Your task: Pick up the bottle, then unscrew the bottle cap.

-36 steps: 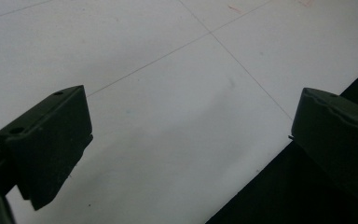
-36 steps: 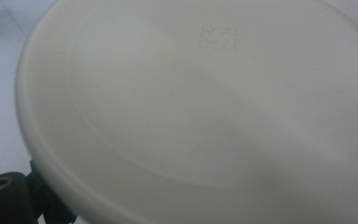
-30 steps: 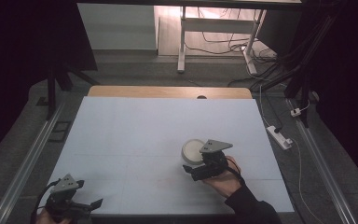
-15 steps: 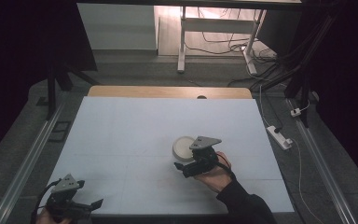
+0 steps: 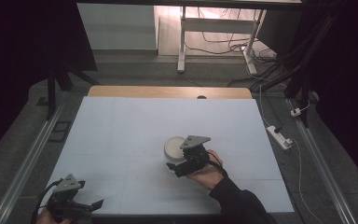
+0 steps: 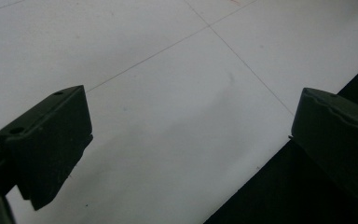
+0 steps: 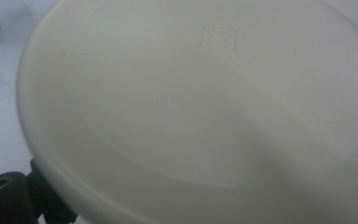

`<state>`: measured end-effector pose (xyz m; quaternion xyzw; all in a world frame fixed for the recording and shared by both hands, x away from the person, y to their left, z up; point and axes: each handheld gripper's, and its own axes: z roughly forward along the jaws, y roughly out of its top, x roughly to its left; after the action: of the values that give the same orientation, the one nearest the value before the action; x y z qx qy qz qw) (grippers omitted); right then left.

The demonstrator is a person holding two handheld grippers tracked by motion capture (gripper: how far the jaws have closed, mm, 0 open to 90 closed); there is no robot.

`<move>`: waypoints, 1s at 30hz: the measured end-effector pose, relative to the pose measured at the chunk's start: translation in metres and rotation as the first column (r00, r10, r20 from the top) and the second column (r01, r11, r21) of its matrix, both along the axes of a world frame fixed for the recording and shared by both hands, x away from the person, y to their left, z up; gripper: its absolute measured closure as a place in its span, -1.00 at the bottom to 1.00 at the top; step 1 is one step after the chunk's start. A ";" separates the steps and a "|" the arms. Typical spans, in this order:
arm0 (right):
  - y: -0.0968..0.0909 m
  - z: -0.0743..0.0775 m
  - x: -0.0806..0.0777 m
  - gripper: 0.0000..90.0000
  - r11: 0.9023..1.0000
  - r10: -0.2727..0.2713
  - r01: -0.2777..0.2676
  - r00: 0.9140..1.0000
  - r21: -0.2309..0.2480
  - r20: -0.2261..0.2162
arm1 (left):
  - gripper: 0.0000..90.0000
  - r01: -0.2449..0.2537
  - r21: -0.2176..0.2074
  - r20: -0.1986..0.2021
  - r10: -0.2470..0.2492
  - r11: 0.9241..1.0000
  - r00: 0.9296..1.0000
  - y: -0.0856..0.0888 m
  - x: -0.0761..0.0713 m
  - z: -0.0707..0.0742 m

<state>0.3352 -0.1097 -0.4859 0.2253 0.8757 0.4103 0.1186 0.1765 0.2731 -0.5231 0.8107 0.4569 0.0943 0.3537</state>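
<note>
Right gripper [image 5: 177,164] hard against the white bowl [image 5: 174,147]; grip unclear. Bowl looks light, stiff, slick, so take the rim. Left gripper [image 5: 86,205] jaws released over the desk [image 5: 121,126]

**White tabletop, one round dish**

The tabletop [image 5: 135,135] is a pale white sheet crossed by faint seam lines, with a wooden strip [image 5: 168,91] along its far edge. A round white dish [image 5: 173,147] sits near its middle, slightly right.
</note>
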 end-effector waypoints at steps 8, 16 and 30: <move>0.013 -0.002 -0.001 -0.85 1.000 0.023 -0.023 1.000 -0.005 0.003 | -1.00 0.003 0.002 -0.003 -0.003 1.000 1.000 0.000 0.000 0.000; 0.018 -0.003 -0.001 -0.85 0.999 0.034 -0.034 0.999 -0.011 0.004 | -1.00 0.002 0.005 -0.004 -0.002 1.000 1.000 -0.001 0.000 0.000; 0.018 -0.002 -0.004 -0.85 0.999 0.043 -0.043 0.999 -0.009 0.008 | -1.00 -0.003 0.003 0.001 0.003 1.000 1.000 0.000 0.000 0.000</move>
<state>0.3314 -0.0920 -0.4877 0.2041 0.8817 0.4097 0.1145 0.1769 0.2728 -0.5226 0.8105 0.4580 0.0959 0.3523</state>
